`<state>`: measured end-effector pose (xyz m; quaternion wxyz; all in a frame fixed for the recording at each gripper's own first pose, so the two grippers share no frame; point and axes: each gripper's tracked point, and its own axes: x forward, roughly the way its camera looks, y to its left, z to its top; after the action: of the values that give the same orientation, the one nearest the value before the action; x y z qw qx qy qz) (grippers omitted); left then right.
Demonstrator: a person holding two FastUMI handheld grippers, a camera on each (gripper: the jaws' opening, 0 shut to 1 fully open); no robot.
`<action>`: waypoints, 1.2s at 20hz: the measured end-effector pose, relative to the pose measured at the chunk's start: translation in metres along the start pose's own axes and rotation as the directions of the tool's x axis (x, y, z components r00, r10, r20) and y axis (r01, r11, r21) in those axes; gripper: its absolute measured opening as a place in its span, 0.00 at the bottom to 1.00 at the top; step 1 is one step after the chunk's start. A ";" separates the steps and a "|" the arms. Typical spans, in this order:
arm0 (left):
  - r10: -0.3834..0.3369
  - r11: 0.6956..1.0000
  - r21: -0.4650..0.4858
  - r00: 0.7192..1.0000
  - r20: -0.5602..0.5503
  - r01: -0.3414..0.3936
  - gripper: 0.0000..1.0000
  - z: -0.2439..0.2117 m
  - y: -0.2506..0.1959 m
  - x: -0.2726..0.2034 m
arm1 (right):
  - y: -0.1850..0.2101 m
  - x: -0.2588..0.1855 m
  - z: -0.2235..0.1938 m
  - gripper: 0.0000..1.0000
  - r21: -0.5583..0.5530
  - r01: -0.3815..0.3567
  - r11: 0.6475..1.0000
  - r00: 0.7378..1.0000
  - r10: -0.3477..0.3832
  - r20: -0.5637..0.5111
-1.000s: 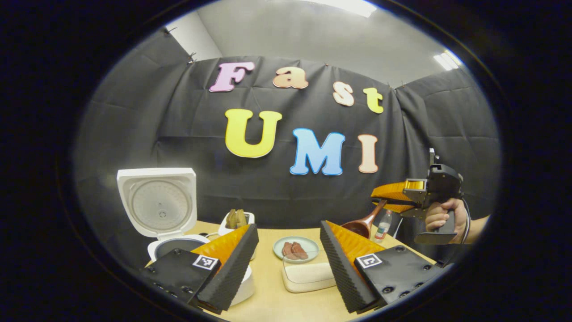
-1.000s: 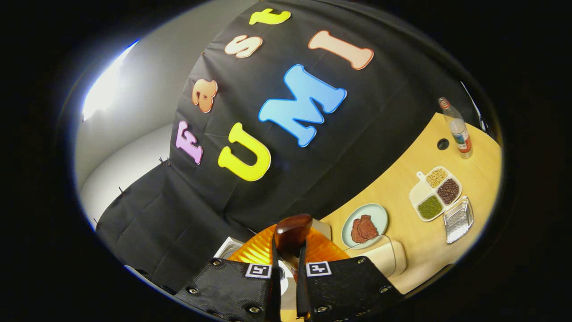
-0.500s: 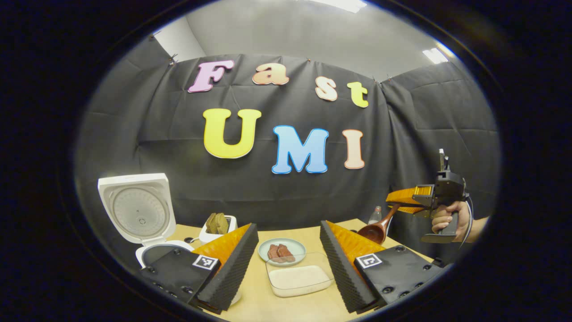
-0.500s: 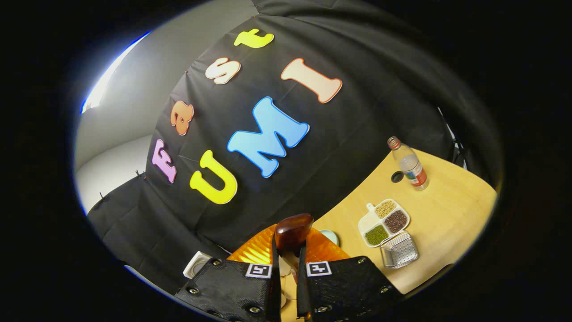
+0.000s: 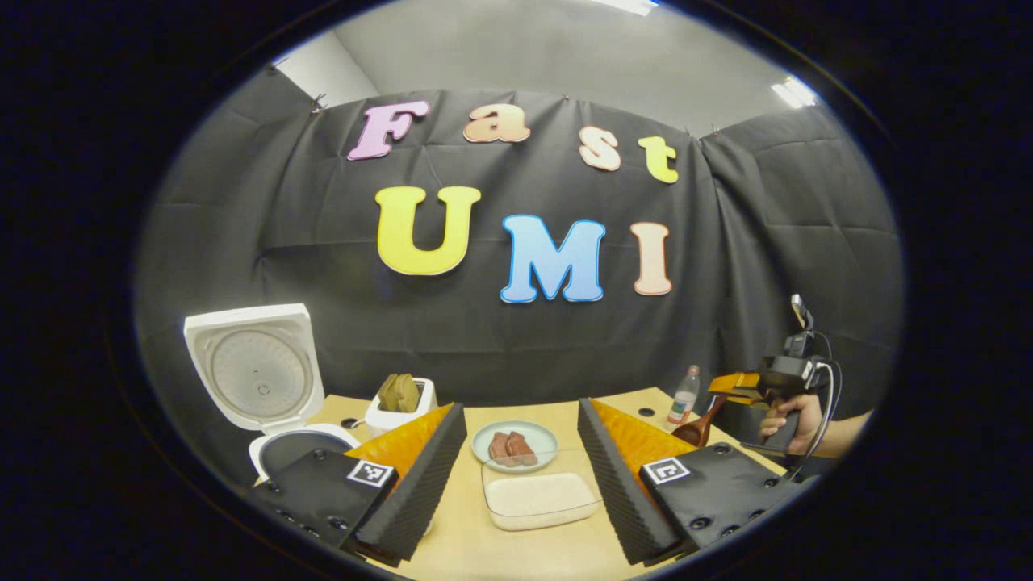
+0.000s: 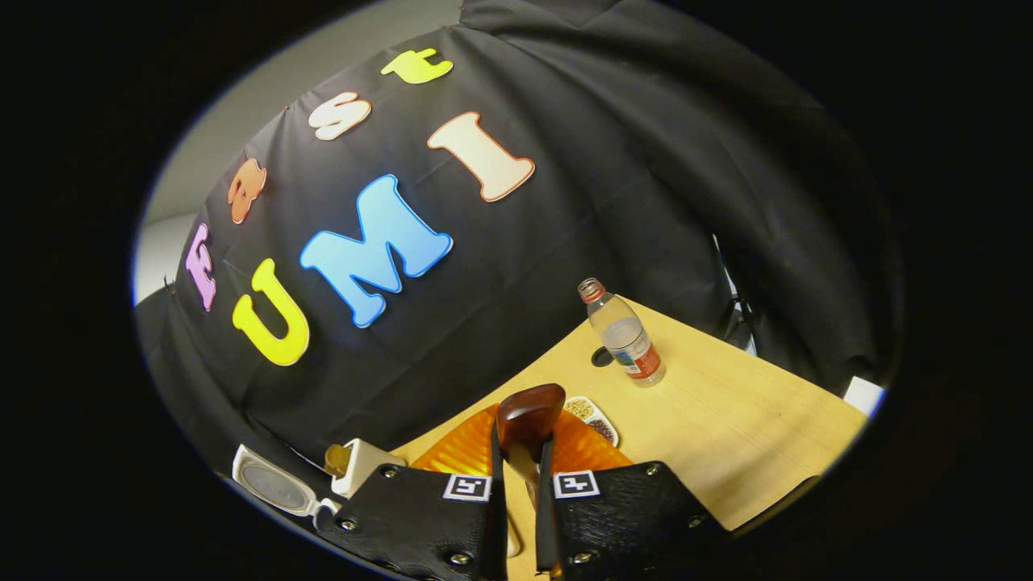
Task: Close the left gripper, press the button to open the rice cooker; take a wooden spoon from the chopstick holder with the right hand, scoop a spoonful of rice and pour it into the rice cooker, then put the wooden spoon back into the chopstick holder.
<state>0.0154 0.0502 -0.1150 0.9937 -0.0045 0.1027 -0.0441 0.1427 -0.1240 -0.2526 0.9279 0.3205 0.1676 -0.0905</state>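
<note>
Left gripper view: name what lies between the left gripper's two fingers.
In the left gripper view, the open left gripper frames a plate of meat and, nearer, a clear tray of rice on the table.

Right tool (image 5: 730, 386), with wooden spoon (image 5: 696, 428): moved farther right and lower, now just above the desk (image 5: 557, 557) near the bottle (image 5: 684, 395). Right gripper view: swung rightward; rice cooker (image 6: 270, 486) now at lower left.

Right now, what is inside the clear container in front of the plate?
In the left gripper view the clear container holds a flat white layer, presumably rice, filling its bottom. The left gripper's finger covers its right edge, so that corner's contents are hidden.
</note>
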 end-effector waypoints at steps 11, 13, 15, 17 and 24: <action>0.058 0.996 0.066 0.998 -0.023 -0.056 0.95 0.007 -0.003 -0.009 | -0.025 0.041 -0.055 0.23 -0.112 0.054 0.992 0.997 -0.060 -0.049; 0.056 0.997 0.058 0.998 -0.019 -0.055 0.95 0.006 -0.002 -0.011 | -0.039 0.029 -0.042 0.66 -0.146 0.122 0.982 0.991 -0.130 -0.044; 0.051 0.998 0.046 0.998 -0.020 -0.050 0.95 0.003 -0.001 -0.011 | -0.062 0.027 -0.038 0.99 -0.218 0.197 0.956 0.978 -0.206 -0.019; 0.044 0.998 0.036 0.999 -0.015 -0.043 0.96 0.004 0.000 -0.010 | -0.063 0.010 -0.029 0.99 -0.277 0.208 0.938 0.977 -0.214 0.009; 0.107 0.994 0.012 0.993 0.044 -0.107 0.98 0.039 0.043 -0.008 | -0.023 -0.056 0.018 0.99 -0.354 0.140 0.925 0.989 -0.112 0.099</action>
<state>0.0191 0.0935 -0.0763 0.9967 0.0072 0.0810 0.0087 0.0893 -0.1498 -0.2320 0.9689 0.1300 0.1659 -0.1300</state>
